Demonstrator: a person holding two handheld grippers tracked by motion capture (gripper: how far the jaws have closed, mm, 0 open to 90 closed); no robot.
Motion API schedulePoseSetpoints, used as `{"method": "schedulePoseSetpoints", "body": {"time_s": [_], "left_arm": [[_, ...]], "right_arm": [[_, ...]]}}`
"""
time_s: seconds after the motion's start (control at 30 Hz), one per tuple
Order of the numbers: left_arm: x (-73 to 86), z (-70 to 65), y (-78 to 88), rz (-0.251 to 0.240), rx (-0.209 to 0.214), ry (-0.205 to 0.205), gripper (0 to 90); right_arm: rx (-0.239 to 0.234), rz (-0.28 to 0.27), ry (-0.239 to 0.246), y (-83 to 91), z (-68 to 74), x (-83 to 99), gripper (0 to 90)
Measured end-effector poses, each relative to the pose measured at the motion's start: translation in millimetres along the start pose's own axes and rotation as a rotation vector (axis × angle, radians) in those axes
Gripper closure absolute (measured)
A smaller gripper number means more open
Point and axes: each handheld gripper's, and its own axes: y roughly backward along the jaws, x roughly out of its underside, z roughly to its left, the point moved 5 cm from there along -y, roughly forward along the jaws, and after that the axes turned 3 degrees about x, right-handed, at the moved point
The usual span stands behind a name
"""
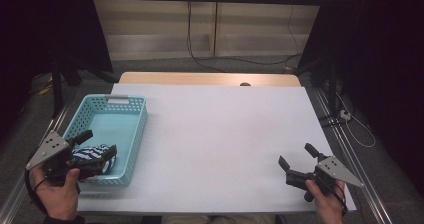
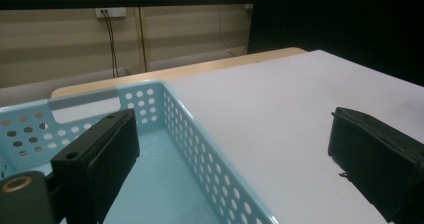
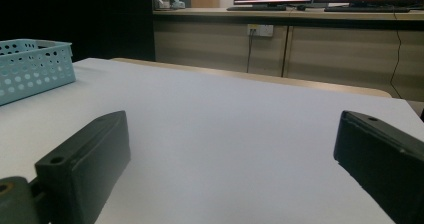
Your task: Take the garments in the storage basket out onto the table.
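Both grippers are gaping wide, gripping nothing: left gripper point(image 1: 97, 143) straddling the basket point(image 1: 131, 134) wall above a striped cloth point(image 1: 91, 153); right gripper point(image 1: 297, 155) hovering over the table point(image 1: 220, 134).

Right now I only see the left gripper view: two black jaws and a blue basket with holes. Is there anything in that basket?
Observer: Yes. The high view shows a blue and white striped cloth lying at the near end of the basket, just under the left gripper.
Operator: And where is the other gripper?
Observer: The right gripper is far from the basket, over the near right part of the white table. Its jaws are open with nothing between them.
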Motion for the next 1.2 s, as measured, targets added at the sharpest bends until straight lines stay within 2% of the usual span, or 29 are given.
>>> {"method": "schedulePoseSetpoints", "body": {"time_s": [0.03,0.13,0.17,0.2,0.27,0.4,0.43,0.47,0.5,0.6,0.63,0.7,0.77,0.8,0.87,0.93,0.97,1.0,1.07,1.13,1.17,1.2], "left_arm": [[0.0,0.0,0.0,0.0,0.0,0.0,5.7],[-3.1,7.1,-0.4,0.048,-0.009,0.013,5.7],[-4.3,8.1,-0.8,0.052,-0.027,0.018,5.8],[-4.9,9.3,-0.4,0.063,-0.031,0.005,5.8],[-6.4,11.0,-1.2,0.091,-0.04,0.011,5.8],[-6.0,19.1,-5.2,0.201,-0.04,0.01,5.3],[-3.8,23.5,-7.6,0.25,-0.006,0.018,4.3],[-3.8,23.5,-7.6,0.25,-0.006,0.018,4.0],[-1.8,27.7,-9.0,0.275,0.005,0.023,4.0],[4.9,40.0,-12.8,0.351,-0.004,0.05,4.9],[4.9,40.0,-12.8,0.351,-0.004,0.05,5.1],[8.2,44.8,-13.3,0.393,-0.023,0.057,5.1],[9.6,47.0,-12.4,0.408,-0.039,0.074,5.2],[10.1,49.1,-12.7,0.412,-0.046,0.067,5.4],[12.3,51.6,-11.1,0.456,-0.039,0.071,6.5],[15.0,56.5,-10.7,0.489,-0.047,0.072,7.8],[17.7,57.8,-10.4,0.514,-0.051,0.089,7.8],[21.0,61.5,-10.3,0.539,-0.066,0.089,7.8],[26.0,66.6,-9.3,0.566,-0.076,0.1,7.7],[29.6,71.5,-9.0,0.573,-0.093,0.1,7.9],[31.4,72.1,-6.3,0.599,-0.08,0.125,7.9],[32.4,74.0,-5.2,0.605,-0.082,0.119,9.2]], "right_arm": [[0.004,0.002,-0.001,0.2,-0.2,0.0,1.1],[0.0,-0.002,0.002,0.2,-0.1,-0.2,1.1],[0.001,-0.001,-0.002,-0.1,0.8,-0.2,1.0],[-0.005,-0.001,-0.001,-0.1,1.2,-0.1,1.1],[-0.004,0.001,0.003,-0.2,1.4,0.0,1.0],[-0.002,0.001,0.005,-1.0,1.4,0.2,1.0],[-0.002,0.003,0.005,-1.1,1.6,0.2,1.0],[-0.005,0.006,0.007,-1.4,2.0,0.6,1.0],[-0.005,0.006,0.007,-1.4,2.0,0.6,1.0],[-0.014,0.009,0.007,-1.9,3.3,0.9,0.9],[-0.015,0.012,0.005,-2.1,3.3,1.2,0.9],[-0.01,0.015,0.009,-2.2,2.9,1.4,0.8],[-0.016,0.014,0.01,-2.3,3.6,1.4,0.8],[-0.017,0.014,0.011,-2.4,3.9,1.3,0.8],[-0.018,0.014,0.011,-2.5,4.0,1.4,0.8],[-0.019,0.018,0.012,-2.7,4.3,1.5,0.8],[-0.019,0.019,0.012,-2.7,4.3,1.6,0.8],[-0.019,0.019,0.012,-2.7,4.3,1.6,0.8],[-0.02,0.018,0.012,-2.8,4.4,1.5,0.9],[-0.02,0.019,0.011,-2.9,4.6,1.6,0.9],[-0.02,0.019,0.011,-2.9,4.6,1.6,0.9],[-0.021,0.019,0.011,-3.0,4.7,1.6,0.9]]}}
